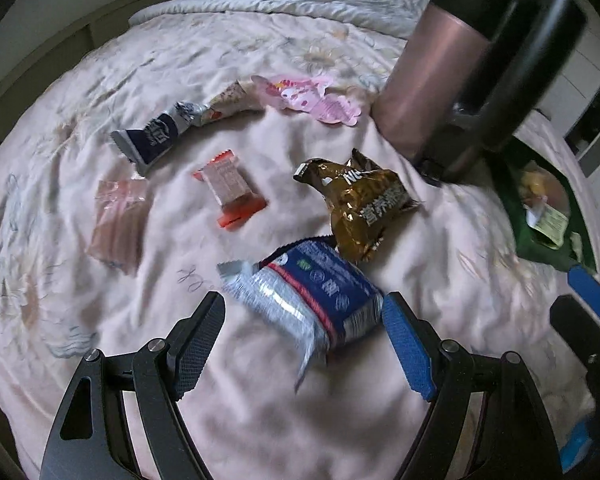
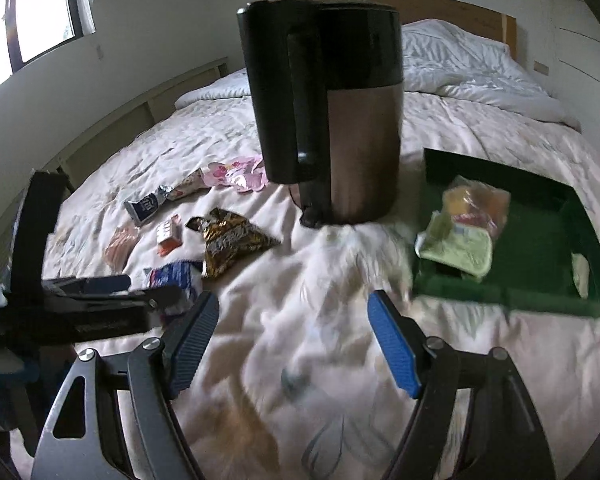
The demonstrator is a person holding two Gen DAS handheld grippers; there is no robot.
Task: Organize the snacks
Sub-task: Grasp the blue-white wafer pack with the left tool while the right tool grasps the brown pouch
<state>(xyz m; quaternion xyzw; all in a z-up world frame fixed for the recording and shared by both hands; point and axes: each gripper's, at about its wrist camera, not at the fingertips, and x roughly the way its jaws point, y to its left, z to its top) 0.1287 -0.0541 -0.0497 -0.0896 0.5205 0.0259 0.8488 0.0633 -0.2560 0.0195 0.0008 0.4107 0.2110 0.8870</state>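
Several snack packets lie scattered on a pink bedspread. My left gripper [image 1: 304,320] is open, its jaws on either side of a blue and silver packet [image 1: 312,296], not closed on it. A gold packet [image 1: 364,204] lies just beyond, then a red and white packet [image 1: 230,186], a pink wafer packet [image 1: 118,220], a navy packet [image 1: 156,136] and a pink cartoon packet [image 1: 312,98]. My right gripper [image 2: 292,316] is open and empty over bare bedspread, in front of a green tray [image 2: 540,240] that holds a few snacks [image 2: 464,224].
A tall copper and black kettle [image 2: 340,120] stands upright on the bed between the loose snacks and the tray. The left gripper [image 2: 100,300] shows at the left of the right wrist view. A white duvet [image 2: 480,72] and wooden headboard lie behind.
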